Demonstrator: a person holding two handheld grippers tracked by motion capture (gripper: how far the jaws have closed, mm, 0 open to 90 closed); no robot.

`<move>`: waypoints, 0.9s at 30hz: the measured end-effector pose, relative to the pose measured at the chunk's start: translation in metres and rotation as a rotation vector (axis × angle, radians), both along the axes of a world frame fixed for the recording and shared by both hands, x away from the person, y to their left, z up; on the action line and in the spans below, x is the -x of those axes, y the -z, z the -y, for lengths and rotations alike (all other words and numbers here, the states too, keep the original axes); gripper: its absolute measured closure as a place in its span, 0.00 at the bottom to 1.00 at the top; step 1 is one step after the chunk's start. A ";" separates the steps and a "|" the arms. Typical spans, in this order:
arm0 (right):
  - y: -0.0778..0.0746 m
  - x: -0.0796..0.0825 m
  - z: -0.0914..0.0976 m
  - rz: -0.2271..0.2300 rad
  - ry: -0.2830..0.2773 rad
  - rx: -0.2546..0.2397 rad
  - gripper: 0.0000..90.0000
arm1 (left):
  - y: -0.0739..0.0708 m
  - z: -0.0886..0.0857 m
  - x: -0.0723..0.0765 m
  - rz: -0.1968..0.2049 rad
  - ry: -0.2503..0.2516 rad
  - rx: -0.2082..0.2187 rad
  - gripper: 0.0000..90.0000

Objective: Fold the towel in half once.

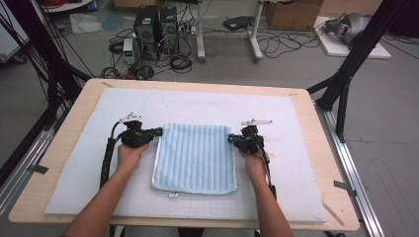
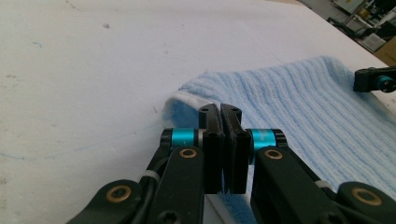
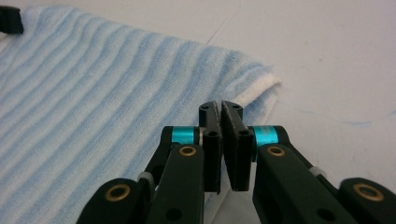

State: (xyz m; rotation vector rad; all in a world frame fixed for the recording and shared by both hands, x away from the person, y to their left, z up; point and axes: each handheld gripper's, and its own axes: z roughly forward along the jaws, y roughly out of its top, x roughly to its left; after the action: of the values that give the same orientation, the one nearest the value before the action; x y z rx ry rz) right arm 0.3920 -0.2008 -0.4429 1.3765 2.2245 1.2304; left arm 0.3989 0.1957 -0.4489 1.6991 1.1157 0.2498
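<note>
One light blue striped towel (image 1: 194, 157) lies on one white mat (image 1: 306, 163), which covers one wooden surface (image 1: 330, 148). Two grippers sit at it, the left gripper (image 1: 157, 132) and the right gripper (image 1: 231, 139), each held in one hand and each with two black fingers (image 2: 211, 140). On the floor beyond stand two black computer towers (image 1: 157, 27) and two cardboard boxes (image 1: 292, 14).

Towel (image 1: 195, 158): light blue with paler ribbed stripes, white hem. Mat (image 1: 296, 163): white. Table (image 1: 341, 197): pale wood. Grippers: black, cyan collars.
</note>
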 end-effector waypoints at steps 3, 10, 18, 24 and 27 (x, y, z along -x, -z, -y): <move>-0.003 -0.003 0.000 0.026 0.016 0.012 0.97 | 0.000 0.000 -0.002 0.006 -0.012 0.000 0.97; -0.005 -0.012 -0.004 0.050 0.068 0.062 0.97 | 0.003 0.004 -0.008 -0.007 -0.043 -0.031 0.97; -0.005 -0.010 -0.007 0.011 0.081 0.064 0.75 | 0.000 0.001 -0.006 0.002 -0.086 -0.087 0.61; -0.021 -0.001 -0.007 0.114 0.085 0.069 0.66 | -0.007 0.002 -0.002 0.090 -0.051 -0.102 0.59; -0.018 -0.001 -0.011 0.067 0.000 0.049 0.73 | -0.008 0.009 0.000 0.126 0.030 -0.102 0.72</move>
State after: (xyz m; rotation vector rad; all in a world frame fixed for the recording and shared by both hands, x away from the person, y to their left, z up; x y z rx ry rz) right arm 0.3928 -0.1900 -0.4251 1.2980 2.1940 1.1957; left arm 0.3984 0.1870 -0.4412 1.7633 0.9982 0.3947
